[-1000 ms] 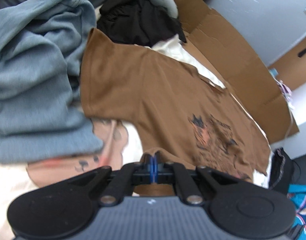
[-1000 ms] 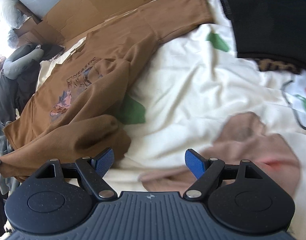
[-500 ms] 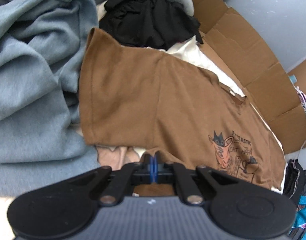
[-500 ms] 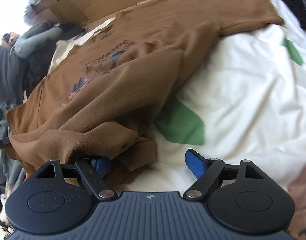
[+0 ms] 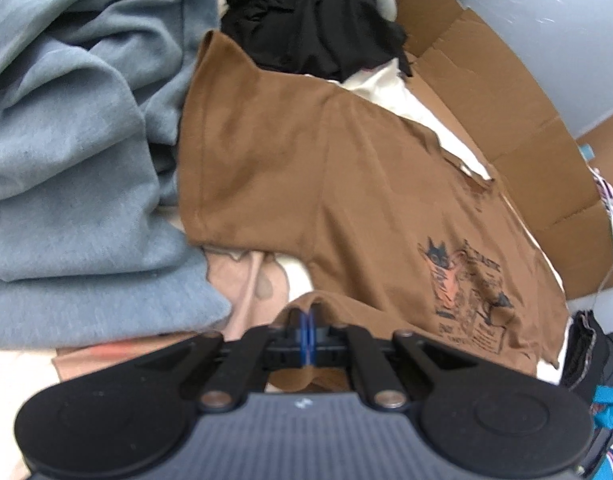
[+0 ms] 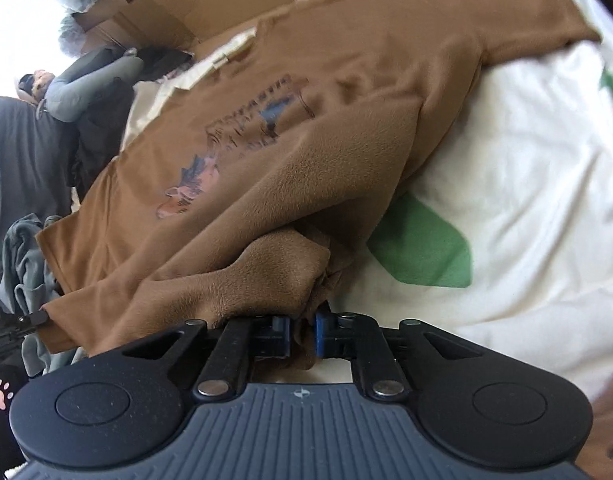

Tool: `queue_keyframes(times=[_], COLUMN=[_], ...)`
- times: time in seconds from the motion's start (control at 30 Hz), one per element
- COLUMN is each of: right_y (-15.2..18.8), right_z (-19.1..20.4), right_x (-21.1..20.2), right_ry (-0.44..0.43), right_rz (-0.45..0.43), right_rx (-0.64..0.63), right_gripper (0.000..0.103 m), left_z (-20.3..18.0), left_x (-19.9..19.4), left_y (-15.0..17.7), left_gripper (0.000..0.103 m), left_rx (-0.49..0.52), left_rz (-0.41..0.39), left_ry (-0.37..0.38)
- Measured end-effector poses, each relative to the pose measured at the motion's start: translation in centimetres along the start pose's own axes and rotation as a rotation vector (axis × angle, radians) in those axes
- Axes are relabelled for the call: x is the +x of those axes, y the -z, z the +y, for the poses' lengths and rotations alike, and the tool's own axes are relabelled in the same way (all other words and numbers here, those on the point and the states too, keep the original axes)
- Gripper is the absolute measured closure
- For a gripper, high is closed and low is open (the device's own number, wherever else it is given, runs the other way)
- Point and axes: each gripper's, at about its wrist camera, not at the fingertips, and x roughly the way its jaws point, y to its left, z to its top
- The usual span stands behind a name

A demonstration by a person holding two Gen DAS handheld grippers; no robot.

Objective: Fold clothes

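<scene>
The dark lettering beside the chest graphic on the brown T-shirt is too blurred to read.

Flattened cardboard lies along the far edge of a cream sheet with green patches. Beyond the cardboard stands a pale grey wall. Bright daylight washes out the upper left of the right view.

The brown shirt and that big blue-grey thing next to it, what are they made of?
Brown shirt: probably soft knit cotton, matte; faint fuzz shows and it bunches in loose folds. Blue-grey garment: looks like thicker fleece-like sweatshirt knit, matte, heathered, with fat rounded folds.
</scene>
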Motion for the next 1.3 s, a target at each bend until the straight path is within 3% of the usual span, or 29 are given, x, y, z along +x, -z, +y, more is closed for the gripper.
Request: queue_keyframes(times=[0.7,0.87,1.07,1.17,1.23,1.3], right_y=[-1.3,-2.0,-1.2,-0.4,0.3,1.0], right_z=[-0.9,-0.8,-1.5,-2.5,-3.2,-3.9], right_x=[-18.1,-20.9,-21.5,-21.2,-20.8,-20.6], right_ry=[0.248,0.309,0.287,0.205,0.219,0.245], right_rz=[-0.105,-0.119,-0.114,-0.110,-0.098,-0.098], right_rx=[-0.008,-0.033,-0.039,0.020,0.037,0.056], right_gripper=[0.095,0.096,0.096,0.090,0.074,0.072], left_z=[-7.3,-8.0,-7.0,-6.0,-5.4,-4.6], left_x=[-7.9,-8.5,-8.3,-8.2,-8.0,-7.8], left_y=[6.1,8.0,9.1,8.9,8.8,8.5], left_gripper=[0.102,0.102,0.102,0.102,0.102,0.102], left_rx=[0.103,0.113,0.092,0.080,0.077,0.068], left_rz=[0.016,0.037,0.048,0.048,0.048,0.050], left_ry=[0.207,0.222,0.197,0.169,0.147,0.126])
